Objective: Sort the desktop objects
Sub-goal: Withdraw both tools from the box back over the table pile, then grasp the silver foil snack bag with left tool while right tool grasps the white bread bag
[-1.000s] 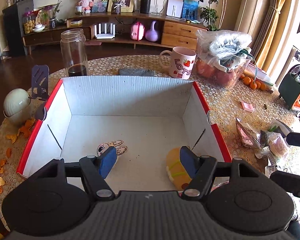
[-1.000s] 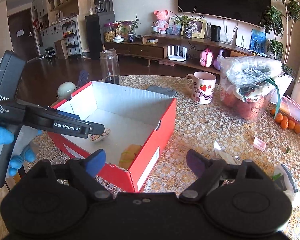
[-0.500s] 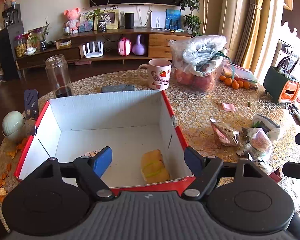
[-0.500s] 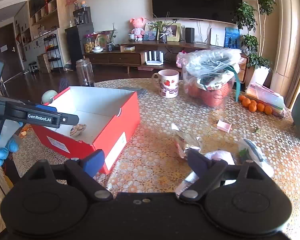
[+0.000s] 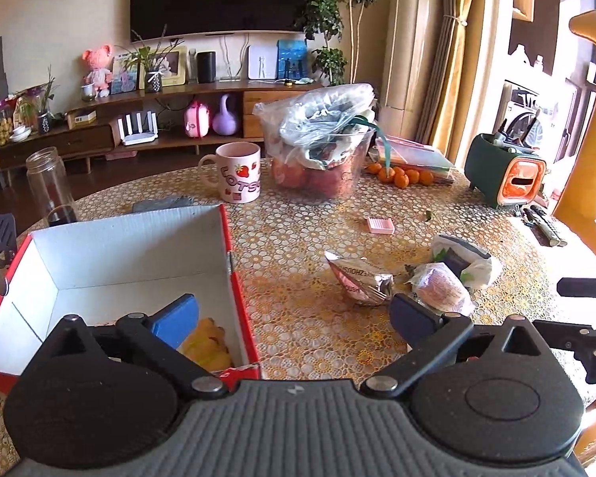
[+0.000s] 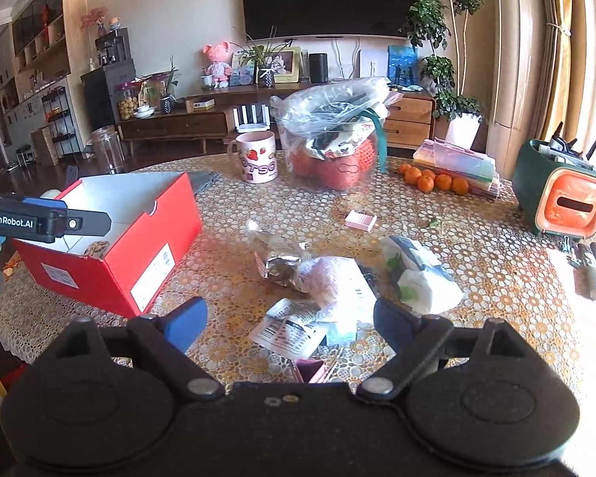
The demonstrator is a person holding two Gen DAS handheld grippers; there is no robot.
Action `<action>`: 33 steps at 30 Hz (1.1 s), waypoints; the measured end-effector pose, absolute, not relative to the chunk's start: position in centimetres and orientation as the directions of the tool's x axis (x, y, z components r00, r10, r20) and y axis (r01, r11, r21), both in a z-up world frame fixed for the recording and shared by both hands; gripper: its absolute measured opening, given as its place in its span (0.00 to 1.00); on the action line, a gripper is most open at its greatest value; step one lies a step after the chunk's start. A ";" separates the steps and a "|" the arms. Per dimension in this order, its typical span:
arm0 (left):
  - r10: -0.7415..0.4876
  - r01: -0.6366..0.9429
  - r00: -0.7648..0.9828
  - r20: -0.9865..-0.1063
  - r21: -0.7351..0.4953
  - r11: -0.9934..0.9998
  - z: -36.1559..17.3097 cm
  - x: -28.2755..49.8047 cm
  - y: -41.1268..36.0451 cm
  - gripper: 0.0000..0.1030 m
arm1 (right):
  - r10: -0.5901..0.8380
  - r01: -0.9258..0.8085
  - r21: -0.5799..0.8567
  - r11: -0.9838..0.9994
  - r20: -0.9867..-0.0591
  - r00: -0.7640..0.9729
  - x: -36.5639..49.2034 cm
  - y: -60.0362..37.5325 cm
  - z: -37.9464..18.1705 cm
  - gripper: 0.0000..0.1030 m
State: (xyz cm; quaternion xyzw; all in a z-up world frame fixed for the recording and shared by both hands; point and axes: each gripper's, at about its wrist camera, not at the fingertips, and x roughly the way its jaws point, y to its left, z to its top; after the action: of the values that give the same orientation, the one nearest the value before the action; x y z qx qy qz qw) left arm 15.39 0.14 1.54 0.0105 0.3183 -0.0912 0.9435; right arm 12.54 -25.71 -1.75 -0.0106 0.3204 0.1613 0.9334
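A red cardboard box (image 5: 234, 274) (image 6: 139, 254) with a white inside stands on the table's left. A yellow-orange toy (image 5: 204, 344) lies in its near right corner and a small cartoon figure (image 6: 97, 247) lies on its floor. My left gripper (image 5: 294, 318) is open and empty, over the box's right wall. My right gripper (image 6: 290, 320) is open and empty, just above a pile of packets: a silver foil pouch (image 6: 278, 260) (image 5: 359, 280), a pink wrapped bun (image 6: 324, 280) (image 5: 441, 288), a white label bag (image 6: 286, 328) and a white-green bag (image 6: 417, 274) (image 5: 463, 262).
A pink mug (image 6: 256, 157), a bag of fruit in a clear tub (image 6: 333, 147), tangerines (image 6: 433, 179), a pink eraser-like block (image 6: 360, 220), a green-orange organiser (image 6: 560, 190) and remote controls (image 6: 594, 274) sit further back and right. A glass jar (image 5: 49, 183) stands beyond the box.
Both grippers have swung right, from over the box toward the packet pile. The left gripper has opened wider and drawn back from the yellow toy, which stays in the box.
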 end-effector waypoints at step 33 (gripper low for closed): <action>-0.222 0.187 0.649 -0.727 -0.130 0.974 -4.1 28.6 -8.9 1.00 | 0.297 -0.309 0.096 0.946 -0.637 0.711 18.8 -29.0 -6.3 0.86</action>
State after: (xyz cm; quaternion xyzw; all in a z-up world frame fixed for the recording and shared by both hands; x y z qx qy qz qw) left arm 28.55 -8.95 -4.07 -0.0217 0.4033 -0.1124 0.9079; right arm 18.78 -29.03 -6.34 -0.0089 0.3429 0.1638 0.9249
